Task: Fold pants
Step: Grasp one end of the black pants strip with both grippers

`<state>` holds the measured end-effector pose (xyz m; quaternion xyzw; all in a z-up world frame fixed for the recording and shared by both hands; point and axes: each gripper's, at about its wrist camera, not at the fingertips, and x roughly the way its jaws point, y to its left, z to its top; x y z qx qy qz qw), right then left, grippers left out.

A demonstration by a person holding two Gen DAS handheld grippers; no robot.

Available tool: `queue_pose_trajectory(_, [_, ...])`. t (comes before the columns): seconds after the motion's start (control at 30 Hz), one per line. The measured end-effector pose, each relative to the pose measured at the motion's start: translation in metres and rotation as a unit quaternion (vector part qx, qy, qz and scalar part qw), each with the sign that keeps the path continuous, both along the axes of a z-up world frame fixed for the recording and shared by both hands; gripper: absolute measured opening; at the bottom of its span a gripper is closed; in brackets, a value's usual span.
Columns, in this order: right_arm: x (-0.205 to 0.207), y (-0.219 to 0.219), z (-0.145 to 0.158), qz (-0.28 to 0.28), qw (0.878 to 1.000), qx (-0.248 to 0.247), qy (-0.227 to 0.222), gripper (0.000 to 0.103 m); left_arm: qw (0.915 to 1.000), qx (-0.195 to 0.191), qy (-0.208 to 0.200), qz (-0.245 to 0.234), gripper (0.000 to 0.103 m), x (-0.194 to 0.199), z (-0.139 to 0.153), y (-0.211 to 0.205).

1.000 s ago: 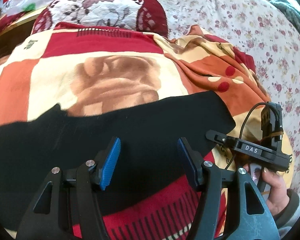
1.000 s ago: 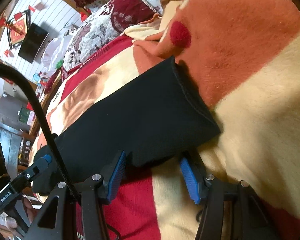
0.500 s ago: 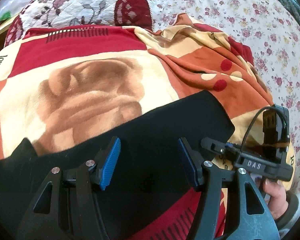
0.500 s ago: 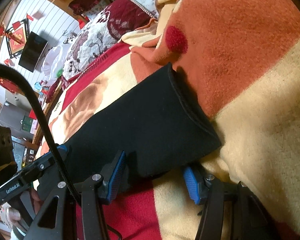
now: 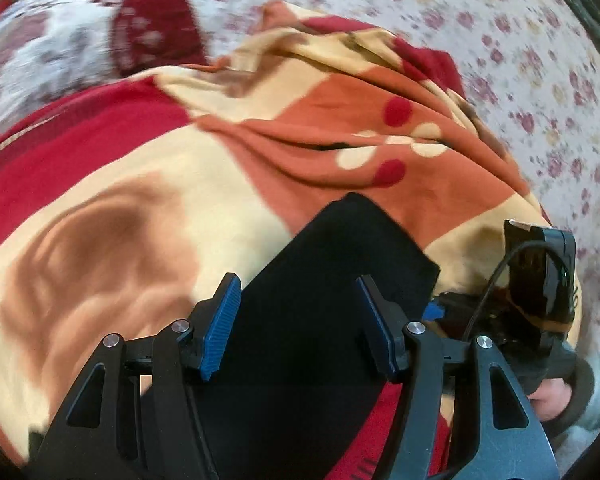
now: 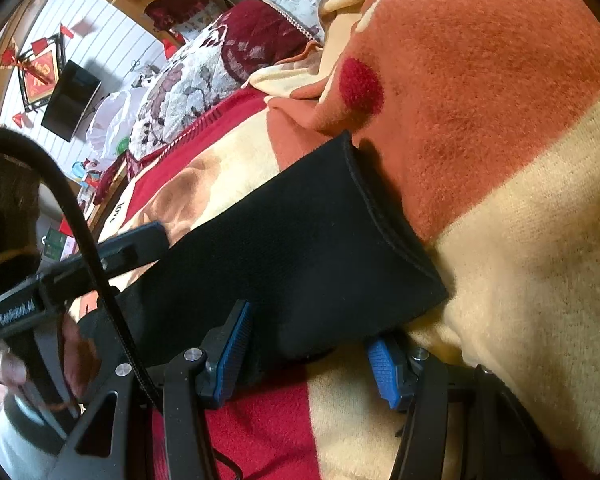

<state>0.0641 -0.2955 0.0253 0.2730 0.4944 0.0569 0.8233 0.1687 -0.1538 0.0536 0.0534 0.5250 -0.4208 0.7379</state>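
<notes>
Across the patterned blanket the black pants lie flat. Your left gripper hovers over the leg with its fingers spread, holding nothing. Your right gripper is spread too, straddling the near corner by the hem. You seem to be setting up a fold: next, close on that edge, then lift.

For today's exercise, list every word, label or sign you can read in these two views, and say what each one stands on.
"love": on the blanket, at its far edge in the right wrist view.
"GenRobot.AI", blurred and only roughly legible: on the left tool.
Gold characters on the red wall hanging: too small to read.
Left wrist view: no readable text.
</notes>
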Motion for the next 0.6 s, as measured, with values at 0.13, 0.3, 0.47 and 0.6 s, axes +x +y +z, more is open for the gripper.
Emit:
queue_pose_trajectory(0.13, [-0.002,-0.001,0.000,-0.001,1.000,0.002,-0.006,0.053,0.9992,0.010,0.008,-0.038,0.059,0.017,-0.010,-0.027])
queue_pose_trajectory(0.3, [-0.008,-0.008,0.001,-0.011,1.000,0.022,-0.019,0.053,0.9960,0.023,0.035,-0.079,0.059,0.037,-0.027,-0.053])
queue_pose_trajectory(0.47, [-0.010,-0.009,-0.001,-0.014,0.999,0.031,-0.023,0.053,0.9893,0.013,0.072,-0.126,0.059,0.043,-0.038,-0.073])
queue_pose_trajectory(0.6, [-0.010,-0.009,-0.002,-0.014,0.999,0.034,-0.023,0.053,0.9861,0.015,0.077,-0.146,0.059,0.045,-0.045,-0.087])
